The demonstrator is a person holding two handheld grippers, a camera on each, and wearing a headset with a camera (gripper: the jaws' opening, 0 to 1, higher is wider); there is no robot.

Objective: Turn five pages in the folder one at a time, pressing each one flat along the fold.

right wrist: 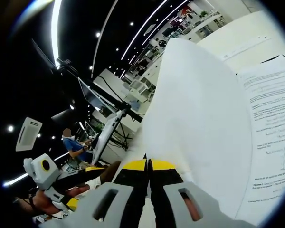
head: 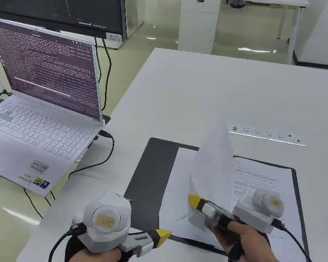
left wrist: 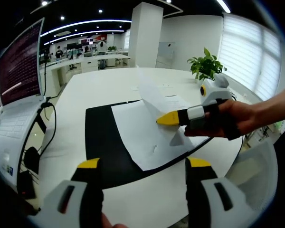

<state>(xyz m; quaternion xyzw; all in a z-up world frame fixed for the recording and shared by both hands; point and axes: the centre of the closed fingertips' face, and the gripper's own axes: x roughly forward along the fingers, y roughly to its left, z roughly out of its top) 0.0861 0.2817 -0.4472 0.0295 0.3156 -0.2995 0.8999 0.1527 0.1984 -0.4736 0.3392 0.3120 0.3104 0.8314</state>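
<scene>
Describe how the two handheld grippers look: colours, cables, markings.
Both look alike. The left gripper and the right gripper have light grey plastic bodies, black sections behind the jaws and yellow fingertips. Each carries a round pale orange sticker on its rounded rear; the print is too small to read. A black cable trails from the back of each.

On the table (head: 208, 87), toward its near edge: the folder (head: 153, 174), lying open. On the folder's right half a printed sheet (head: 262, 180); standing up from the folder's middle a lifted page (head: 213, 164), pinched at its near lower corner between the jaws of the right gripper (head: 194, 201); just before the folder's front edge, the left gripper (left wrist: 144, 164), jaws apart. Left of the folder a laptop (head: 38, 125), with a cable (head: 98, 161) between the two; behind the folder a power strip (head: 267, 134); far behind and left of the folder a monitor (head: 71, 13).
</scene>
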